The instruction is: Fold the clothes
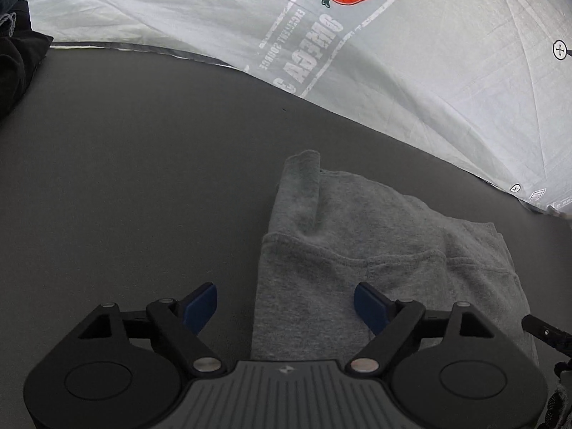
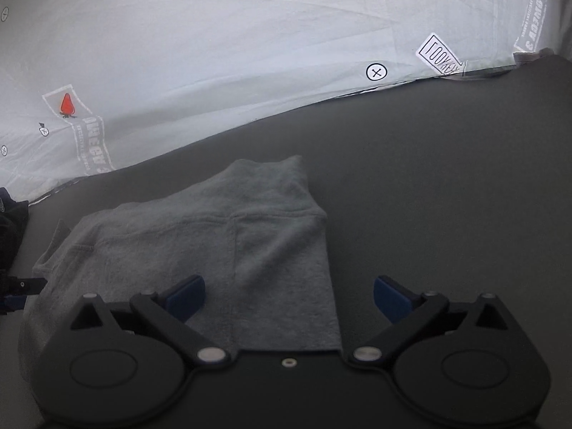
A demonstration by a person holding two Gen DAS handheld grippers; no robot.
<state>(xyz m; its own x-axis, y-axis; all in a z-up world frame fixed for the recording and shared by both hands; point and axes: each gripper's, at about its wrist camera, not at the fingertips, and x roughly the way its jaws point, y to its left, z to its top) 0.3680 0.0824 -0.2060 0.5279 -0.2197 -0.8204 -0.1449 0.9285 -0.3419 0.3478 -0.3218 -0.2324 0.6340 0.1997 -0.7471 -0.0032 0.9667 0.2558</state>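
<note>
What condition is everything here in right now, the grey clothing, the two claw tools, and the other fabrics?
Grey garment: folded, lying flat on the dark surface, not held.
Left gripper: jaws open, over the garment's left edge.
Right gripper: jaws open, over its right edge.
White printed sheet: spread out, creased.
Dark clothing: crumpled heap.

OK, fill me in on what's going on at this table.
A person is folding clothes with a handheld gripper in each hand. A grey garment lies folded on the dark table. The left gripper and right gripper are both open over its near edge, one at each side, gripping nothing.
</note>
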